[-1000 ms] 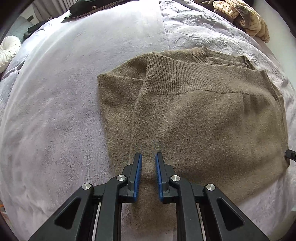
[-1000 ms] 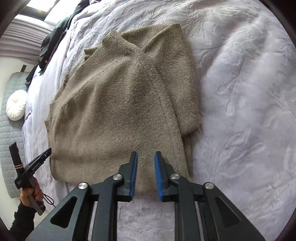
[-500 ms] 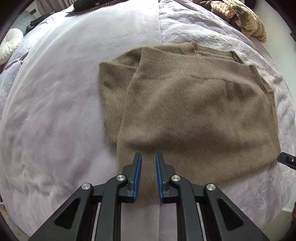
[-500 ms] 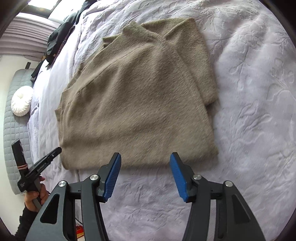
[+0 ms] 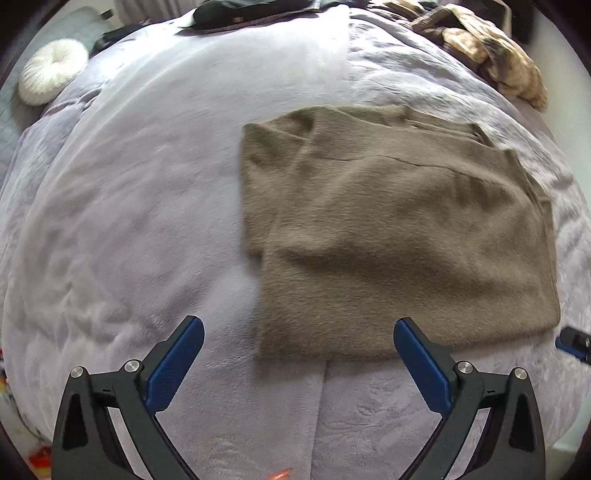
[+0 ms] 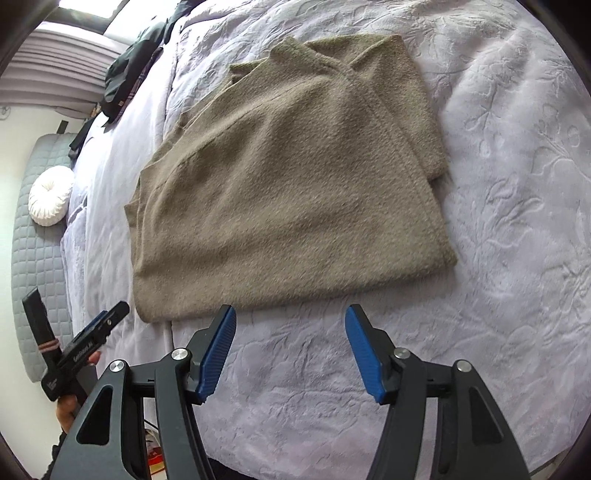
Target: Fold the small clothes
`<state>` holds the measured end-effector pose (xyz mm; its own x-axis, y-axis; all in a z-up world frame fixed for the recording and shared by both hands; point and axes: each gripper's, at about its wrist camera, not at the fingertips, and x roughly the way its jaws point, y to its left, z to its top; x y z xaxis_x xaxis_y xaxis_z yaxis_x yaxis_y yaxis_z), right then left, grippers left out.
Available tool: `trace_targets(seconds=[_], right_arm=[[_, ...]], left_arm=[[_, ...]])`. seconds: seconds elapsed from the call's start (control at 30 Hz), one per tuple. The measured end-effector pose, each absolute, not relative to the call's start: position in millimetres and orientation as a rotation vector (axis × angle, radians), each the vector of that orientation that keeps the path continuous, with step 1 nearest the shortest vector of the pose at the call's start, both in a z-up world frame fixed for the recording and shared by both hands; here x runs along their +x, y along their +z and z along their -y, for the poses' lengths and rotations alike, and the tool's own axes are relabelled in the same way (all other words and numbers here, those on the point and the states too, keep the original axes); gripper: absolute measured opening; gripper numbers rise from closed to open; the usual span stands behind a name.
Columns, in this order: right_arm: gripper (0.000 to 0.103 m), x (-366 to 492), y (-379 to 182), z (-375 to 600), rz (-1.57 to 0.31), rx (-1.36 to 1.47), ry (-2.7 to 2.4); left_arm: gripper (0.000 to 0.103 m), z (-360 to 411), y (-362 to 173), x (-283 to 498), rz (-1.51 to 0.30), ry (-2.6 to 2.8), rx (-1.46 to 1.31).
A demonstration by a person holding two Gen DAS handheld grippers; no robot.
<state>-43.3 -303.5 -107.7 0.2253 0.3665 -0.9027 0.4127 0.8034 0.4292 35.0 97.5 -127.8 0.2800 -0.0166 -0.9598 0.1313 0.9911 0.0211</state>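
A folded olive-brown knit sweater (image 5: 399, 229) lies flat on the lilac bedspread (image 5: 147, 221), sleeves tucked under the body. My left gripper (image 5: 299, 332) hovers over the sweater's near left corner, its jaws still opening wide, blue pads clear of the cloth and nothing held. In the right wrist view the same sweater (image 6: 291, 177) lies just beyond my right gripper (image 6: 290, 314); those jaws are opening too, with only bedspread (image 6: 498, 221) between them. The left gripper (image 6: 110, 317) shows there at lower left, in a hand.
A round white cushion (image 5: 51, 75) rests at the far left by a grey quilted headboard (image 6: 37, 277). Dark clothes (image 5: 251, 11) lie at the bed's far edge and a tan patterned garment (image 5: 498, 70) at the far right. The bed's near edge runs below both grippers.
Both grippers let go of the sweater's near edge, opened and drew back and up. The left jaws went from nearly shut to wide; the sweater now lies further off in both views.
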Motion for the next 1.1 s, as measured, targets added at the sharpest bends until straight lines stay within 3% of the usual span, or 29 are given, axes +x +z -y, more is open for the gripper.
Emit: trace_targets(seconds=[0.6,0.87,1.1], right_arm=[[0.068,-57.5,-124.6,233.3,-1.443,0.762,0.028],[0.068,-40.0,-176.9,181.6,-1.424,1.028,0.155],[0.068,-10.5,-216.1,152.8,-1.302,1.264,0.174]], left_arm=[[0.103,-138.4,-131.1,15.0,-1.358,-0.221,-0.007],[0.103,-167.8,-144.1,31.5,-1.392,-0.215,-0.065],[0.103,-186.7,-156.0,51.8,-1.405,-0.241,-0.247]])
